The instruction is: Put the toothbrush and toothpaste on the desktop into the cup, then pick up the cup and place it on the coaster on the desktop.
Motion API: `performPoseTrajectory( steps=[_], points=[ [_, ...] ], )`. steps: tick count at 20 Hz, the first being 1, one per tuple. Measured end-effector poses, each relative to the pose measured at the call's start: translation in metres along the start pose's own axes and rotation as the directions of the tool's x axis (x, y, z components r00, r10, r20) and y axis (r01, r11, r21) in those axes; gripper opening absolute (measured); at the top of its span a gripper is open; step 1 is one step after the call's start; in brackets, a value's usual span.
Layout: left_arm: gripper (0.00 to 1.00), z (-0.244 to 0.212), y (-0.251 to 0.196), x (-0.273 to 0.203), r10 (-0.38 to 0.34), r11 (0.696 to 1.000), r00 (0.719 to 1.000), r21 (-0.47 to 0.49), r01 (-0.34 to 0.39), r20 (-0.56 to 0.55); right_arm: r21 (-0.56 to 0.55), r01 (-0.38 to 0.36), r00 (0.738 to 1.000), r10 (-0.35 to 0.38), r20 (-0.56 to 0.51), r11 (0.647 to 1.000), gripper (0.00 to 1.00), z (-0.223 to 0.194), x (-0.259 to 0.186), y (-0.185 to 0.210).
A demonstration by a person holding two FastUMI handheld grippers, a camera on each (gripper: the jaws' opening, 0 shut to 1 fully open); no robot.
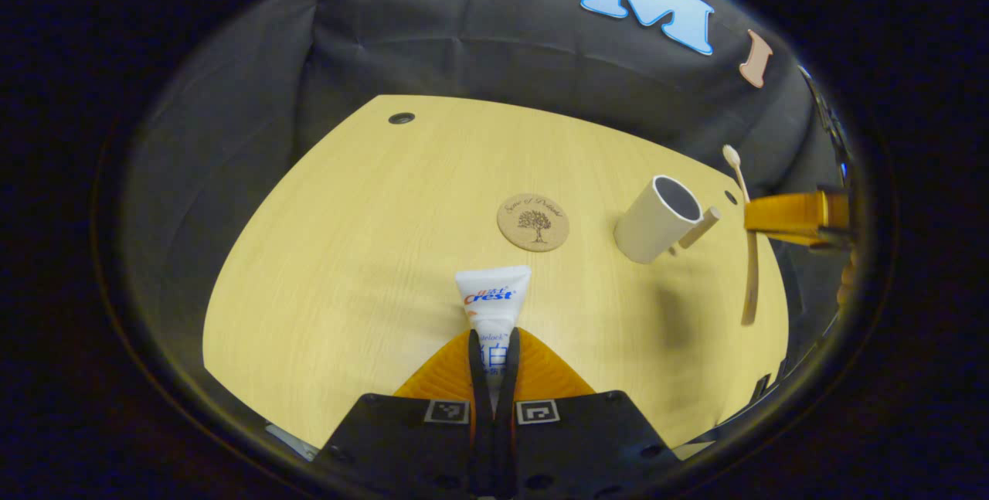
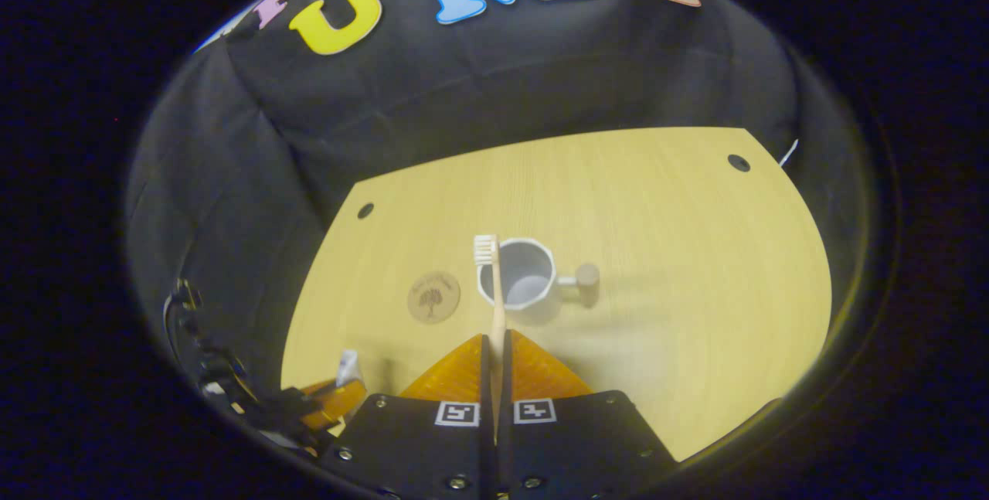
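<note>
Toothbrush (image 2: 494, 291) and toothpaste (image 1: 492, 307), each pinched in a closed claw, hang short of the empty cup (image 2: 519, 277) beside the bare coaster (image 2: 433, 297).

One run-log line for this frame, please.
left hand-held gripper: shut on toothpaste | right hand-held gripper: shut on toothbrush | cup: empty, on desktop | coaster: bare
</note>
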State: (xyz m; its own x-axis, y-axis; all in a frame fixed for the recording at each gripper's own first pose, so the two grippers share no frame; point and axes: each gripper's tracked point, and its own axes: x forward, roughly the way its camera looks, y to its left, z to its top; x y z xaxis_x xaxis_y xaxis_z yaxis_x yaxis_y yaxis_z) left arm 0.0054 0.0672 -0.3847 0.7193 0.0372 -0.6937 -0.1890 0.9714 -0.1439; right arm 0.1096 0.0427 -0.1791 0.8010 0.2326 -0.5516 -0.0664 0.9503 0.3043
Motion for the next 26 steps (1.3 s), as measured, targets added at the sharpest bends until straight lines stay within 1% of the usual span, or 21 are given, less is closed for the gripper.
performPoseTrajectory(
  steps=[1,2,3,4,6,7,8,10,11,12,14,15,17,18,19,20,21,22,25,26],
  points=[
    [0.08,0.000,0.000,-0.007,0.003,1.000,1.000,-0.005,-0.003,0.006,0.030,-0.002,1.000,0.001,0.023,1.000,0.02,0.015,0.004,0.000],
    [0.08,0.001,0.001,-0.018,0.010,1.000,1.000,-0.014,-0.010,0.013,0.055,0.000,0.999,-0.002,0.043,0.998,0.02,0.031,0.012,-0.002],
    [0.08,0.003,0.003,-0.025,0.019,0.999,1.000,-0.027,-0.019,0.024,0.069,0.006,0.998,-0.011,0.063,0.998,0.03,0.048,0.020,-0.005],
    [0.06,0.004,0.005,-0.034,0.030,0.999,0.999,-0.041,-0.029,0.037,0.082,0.017,0.996,-0.024,0.086,0.996,0.01,0.062,0.029,-0.008],
    [0.08,0.004,0.011,-0.054,0.068,0.995,0.995,-0.083,-0.062,0.070,0.123,0.028,0.991,-0.044,0.125,0.992,0.02,0.083,0.047,-0.010],
    [0.08,0.004,0.016,-0.065,0.093,0.990,0.992,-0.113,-0.084,0.083,0.147,0.042,0.988,-0.063,0.143,0.988,0.03,0.092,0.055,-0.013],
    [0.06,-0.001,0.021,-0.074,0.116,0.985,0.989,-0.141,-0.103,0.090,0.162,0.062,0.983,-0.088,0.163,0.985,0.01,0.100,0.061,-0.017],
    [0.08,-0.012,0.032,-0.090,0.150,0.976,0.984,-0.176,-0.131,0.098,0.140,0.123,0.963,-0.153,0.224,0.982,0.02,0.114,0.072,-0.028],
    [0.08,-0.019,0.038,-0.095,0.166,0.972,0.982,-0.181,-0.148,0.090,0.117,0.144,0.958,-0.168,0.234,0.983,0.04,0.112,0.077,-0.031],
    [0.06,-0.029,0.044,-0.099,0.183,0.969,0.980,-0.181,-0.167,0.075,0.092,0.147,0.958,-0.165,0.237,0.985,0.02,0.107,0.082,-0.028],
    [0.06,-0.044,0.059,-0.107,0.210,0.961,0.976,-0.194,-0.196,0.056,0.036,0.131,0.957,-0.136,0.255,0.991,0.02,0.101,0.089,-0.016],
    [0.08,-0.048,0.063,-0.109,0.217,0.957,0.975,-0.208,-0.203,0.047,0.011,0.121,0.956,-0.119,0.269,0.993,0.02,0.099,0.092,-0.010],
    [0.08,-0.046,0.067,-0.110,0.226,0.953,0.973,-0.214,-0.212,0.042,-0.016,0.106,0.954,-0.097,0.282,0.994,0.02,0.090,0.097,-0.004],
    [0.06,-0.042,0.067,-0.112,0.230,0.955,0.972,-0.203,-0.216,0.048,-0.018,0.107,0.957,-0.098,0.273,0.994,0.02,0.083,0.101,-0.005],
    [0.06,-0.038,0.065,-0.112,0.233,0.957,0.971,-0.188,-0.220,0.052,-0.009,0.099,0.963,-0.093,0.255,0.995,0.02,0.075,0.105,-0.007],
    [0.06,-0.034,0.065,-0.112,0.232,0.961,0.971,-0.170,-0.221,0.053,0.005,0.094,0.966,-0.093,0.240,0.996,0.02,0.070,0.107,-0.010],
    [0.08,-0.031,0.063,-0.112,0.230,0.963,0.972,-0.154,-0.219,0.056,0.019,0.097,0.966,-0.099,0.240,0.995,0.02,0.069,0.105,-0.015],
    [0.08,-0.026,0.061,-0.109,0.224,0.966,0.973,-0.144,-0.214,0.057,0.032,0.096,0.965,-0.101,0.241,0.995,0.02,0.069,0.103,-0.019],
    [0.06,-0.015,0.042,-0.090,0.173,0.975,0.983,-0.151,-0.162,0.059,0.043,0.075,0.966,-0.084,0.245,0.996,0.03,0.067,0.093,-0.023],
    [0.06,-0.015,0.035,-0.088,0.156,0.978,0.986,-0.147,-0.145,0.066,0.033,0.068,0.965,-0.075,0.252,0.997,0.05,0.066,0.089,-0.023]
  ],
)
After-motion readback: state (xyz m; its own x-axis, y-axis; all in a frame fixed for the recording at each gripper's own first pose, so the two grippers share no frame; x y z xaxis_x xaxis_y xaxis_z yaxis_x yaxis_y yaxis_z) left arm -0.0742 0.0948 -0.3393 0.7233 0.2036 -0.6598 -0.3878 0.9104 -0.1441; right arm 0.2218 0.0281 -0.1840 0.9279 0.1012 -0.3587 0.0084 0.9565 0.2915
